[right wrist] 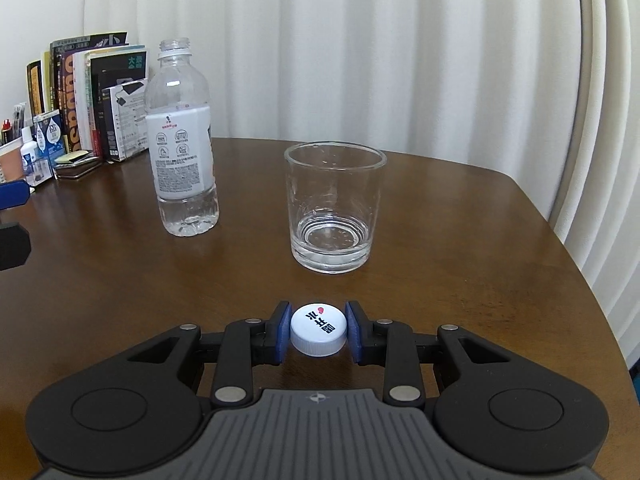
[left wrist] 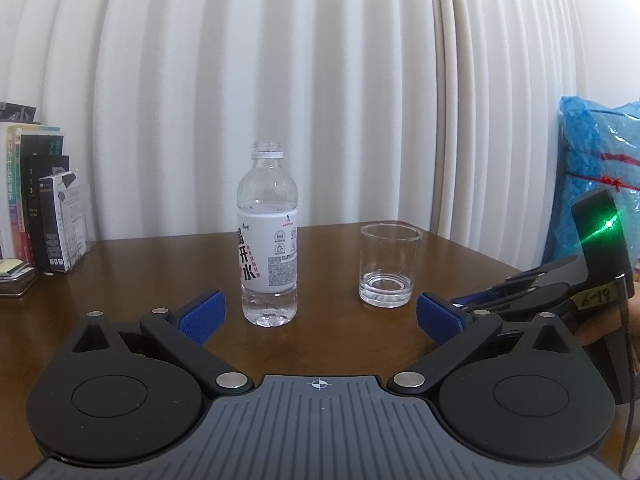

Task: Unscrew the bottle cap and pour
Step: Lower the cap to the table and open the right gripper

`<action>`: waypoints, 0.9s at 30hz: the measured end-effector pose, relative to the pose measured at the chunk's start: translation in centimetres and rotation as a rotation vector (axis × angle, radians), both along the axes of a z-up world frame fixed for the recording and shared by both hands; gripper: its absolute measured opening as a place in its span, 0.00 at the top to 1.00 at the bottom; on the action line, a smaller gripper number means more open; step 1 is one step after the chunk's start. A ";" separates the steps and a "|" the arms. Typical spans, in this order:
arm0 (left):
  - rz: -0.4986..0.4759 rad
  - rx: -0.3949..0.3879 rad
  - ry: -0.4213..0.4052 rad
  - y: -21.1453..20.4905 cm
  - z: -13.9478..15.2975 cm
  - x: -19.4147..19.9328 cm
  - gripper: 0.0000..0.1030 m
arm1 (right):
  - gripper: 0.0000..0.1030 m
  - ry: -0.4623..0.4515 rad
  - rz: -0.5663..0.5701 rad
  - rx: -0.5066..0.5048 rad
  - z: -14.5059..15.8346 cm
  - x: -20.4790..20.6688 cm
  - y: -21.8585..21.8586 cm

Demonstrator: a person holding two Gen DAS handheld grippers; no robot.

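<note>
A clear water bottle (left wrist: 268, 236) (right wrist: 182, 140) with a white label stands upright and uncapped on the brown table (left wrist: 120, 280) (right wrist: 440, 240). To its right stands an empty drinking glass (left wrist: 390, 264) (right wrist: 334, 208). My left gripper (left wrist: 320, 316) is open, its blue pads spread wide in front of the bottle and the glass, touching neither. My right gripper (right wrist: 319, 332) is shut on the white bottle cap (right wrist: 319, 328), low over the table in front of the glass. The right gripper's body (left wrist: 560, 292) shows at the right edge of the left wrist view.
Books and small boxes (left wrist: 36, 208) (right wrist: 92, 96) line the table's far left against a white pleated curtain. A blue plastic bag (left wrist: 600, 168) sits at the right. The table's rounded edge (right wrist: 580, 264) curves close on the right.
</note>
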State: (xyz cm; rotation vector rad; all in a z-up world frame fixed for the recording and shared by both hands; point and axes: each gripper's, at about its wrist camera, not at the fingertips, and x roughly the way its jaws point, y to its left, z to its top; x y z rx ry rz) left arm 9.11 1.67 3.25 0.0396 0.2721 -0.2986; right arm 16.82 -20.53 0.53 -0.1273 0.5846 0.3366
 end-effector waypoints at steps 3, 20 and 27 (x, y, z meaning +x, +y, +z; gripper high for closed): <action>0.003 -0.003 0.002 0.0 0.0 -0.1 0.00 | 0.69 0.014 0.003 -0.011 -0.1 0.2 0.1; 0.006 -0.016 0.010 -0.2 -0.1 -0.7 0.00 | 0.61 0.033 -0.008 -0.037 -0.3 0.4 0.5; 0.017 -0.013 0.000 -0.2 0.4 -1.7 0.00 | 0.55 -0.083 -0.032 -0.012 2.1 -1.7 0.6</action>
